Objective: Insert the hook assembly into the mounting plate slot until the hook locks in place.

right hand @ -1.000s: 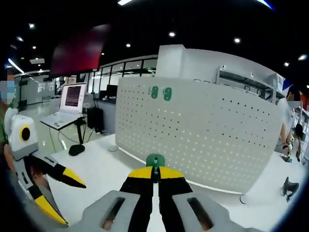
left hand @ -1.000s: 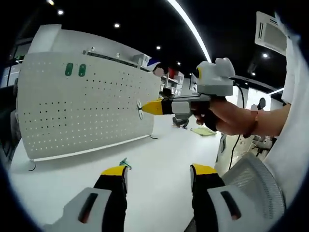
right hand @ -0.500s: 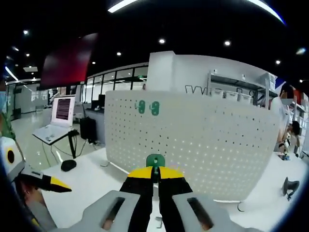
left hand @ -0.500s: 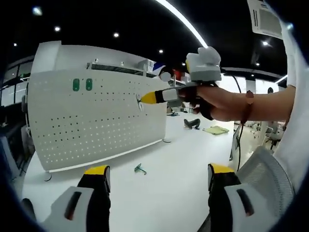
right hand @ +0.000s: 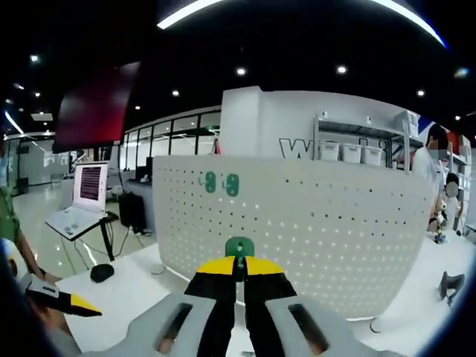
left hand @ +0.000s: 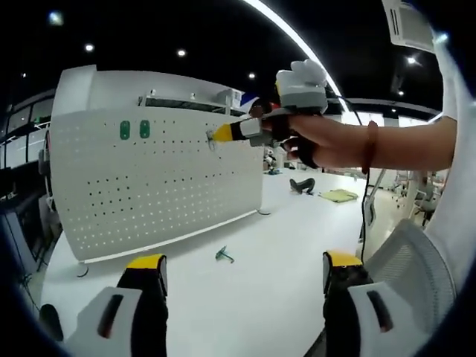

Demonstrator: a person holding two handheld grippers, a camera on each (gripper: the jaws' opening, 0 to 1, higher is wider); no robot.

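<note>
A white pegboard [left hand: 149, 193] stands upright on the white table [left hand: 275, 245]. Two green hooks [left hand: 134, 130] hang near its top left, seen again as green hooks [right hand: 222, 183] in the right gripper view. My right gripper [right hand: 239, 262] is shut on a green hook assembly [right hand: 239, 247], pointed at the pegboard [right hand: 312, 223]. From the left gripper view, the right gripper [left hand: 223, 133] is held by a hand close to the board's upper right. My left gripper [left hand: 243, 262] stands open and low, nothing between its jaws. Another green hook [left hand: 224, 255] lies on the table.
A laptop [right hand: 80, 201] sits on a side desk at the left, with a dark mouse [right hand: 100, 273] near the table's edge. A mesh chair back [left hand: 405, 275] is at the right. A person [right hand: 439, 186] stands far right behind the board.
The right gripper has risen and moved left with its hook, closer to the pegboard's upper part. The left gripper stays open and low; both views shifted with the hands.
</note>
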